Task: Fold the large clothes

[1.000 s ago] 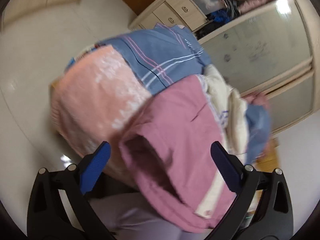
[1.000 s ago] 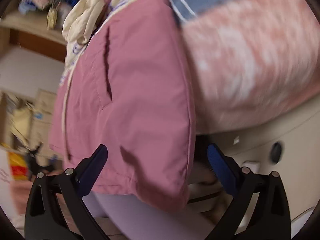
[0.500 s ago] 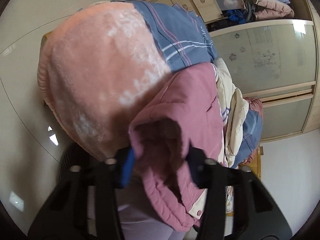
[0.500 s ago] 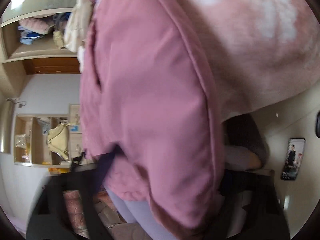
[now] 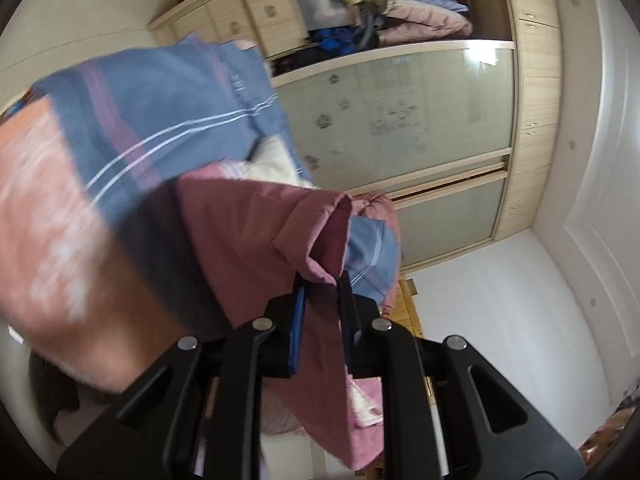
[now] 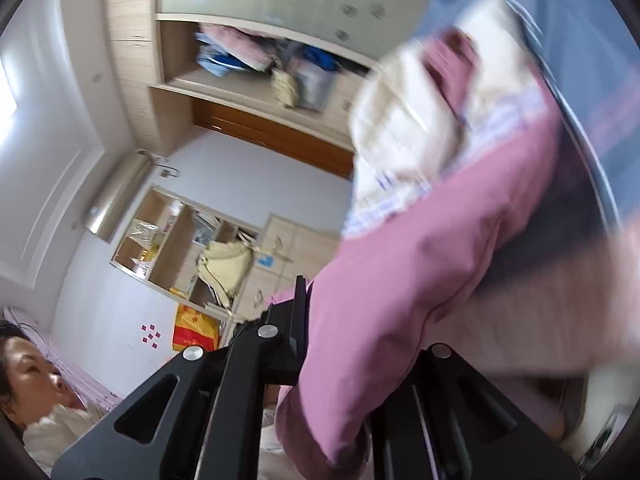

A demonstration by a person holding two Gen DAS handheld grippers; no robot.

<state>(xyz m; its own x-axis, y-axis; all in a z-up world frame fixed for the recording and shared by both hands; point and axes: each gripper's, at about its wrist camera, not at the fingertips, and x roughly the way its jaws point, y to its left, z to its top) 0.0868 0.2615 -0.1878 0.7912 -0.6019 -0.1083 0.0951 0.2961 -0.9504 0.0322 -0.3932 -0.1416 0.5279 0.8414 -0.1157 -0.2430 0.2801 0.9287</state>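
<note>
A pink padded jacket [image 5: 256, 232] with a cream lining [image 6: 404, 132] lies over a bed with a blue striped sheet [image 5: 160, 112] and a peach fleece blanket [image 5: 48, 208]. My left gripper [image 5: 322, 292] is shut on a folded edge of the jacket and holds it up. In the right wrist view my right gripper [image 6: 340, 320] is shut on another part of the pink jacket [image 6: 400, 280], which drapes over and hides its right finger.
A wardrobe with frosted sliding doors [image 5: 400, 120] and an open shelf of clothes [image 5: 400, 12] stands behind the bed. The right wrist view shows open wall shelves [image 6: 168, 240], a yellow bag [image 6: 194, 328] and a person's face [image 6: 28, 372] at lower left.
Both grippers went from open around the jacket to shut on it. Both have swung upward with the cloth, so the views now show the wardrobe and walls.
</note>
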